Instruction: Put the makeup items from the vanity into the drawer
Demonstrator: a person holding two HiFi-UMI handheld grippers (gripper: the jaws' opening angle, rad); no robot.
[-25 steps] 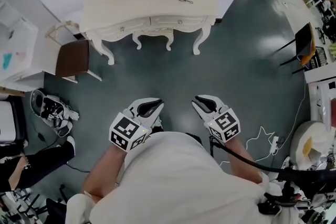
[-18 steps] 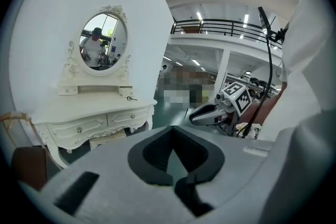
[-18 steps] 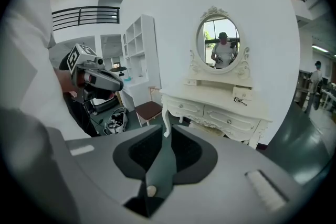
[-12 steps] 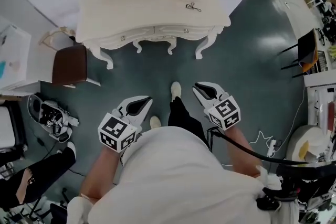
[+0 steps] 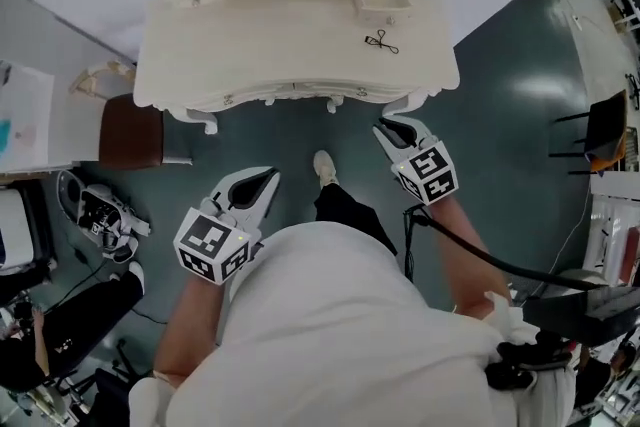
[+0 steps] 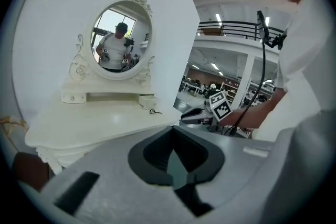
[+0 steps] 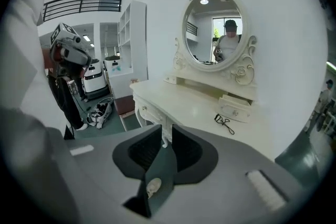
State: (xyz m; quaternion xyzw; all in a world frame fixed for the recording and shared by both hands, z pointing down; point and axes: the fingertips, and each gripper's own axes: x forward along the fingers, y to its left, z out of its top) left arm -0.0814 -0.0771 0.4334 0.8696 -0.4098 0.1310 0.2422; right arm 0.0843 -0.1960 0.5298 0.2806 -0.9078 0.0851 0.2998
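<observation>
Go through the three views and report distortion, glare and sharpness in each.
Head view: wide-angle bowing along the vanity edges, a pale glare patch on the floor, otherwise even light and sharp. Left gripper view: fisheye circle with black corners, and the vanity top is washed out nearly white. Right gripper view: same fisheye, the mirror reflects a bright window, and the eyelash curler is crisp.

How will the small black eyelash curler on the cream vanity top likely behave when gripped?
The small black eyelash curler looks thin and wiry, so probably light and stiff. Lying flat on the cream vanity top, it should not roll, though its narrow frame may pivot when pinched.
</observation>
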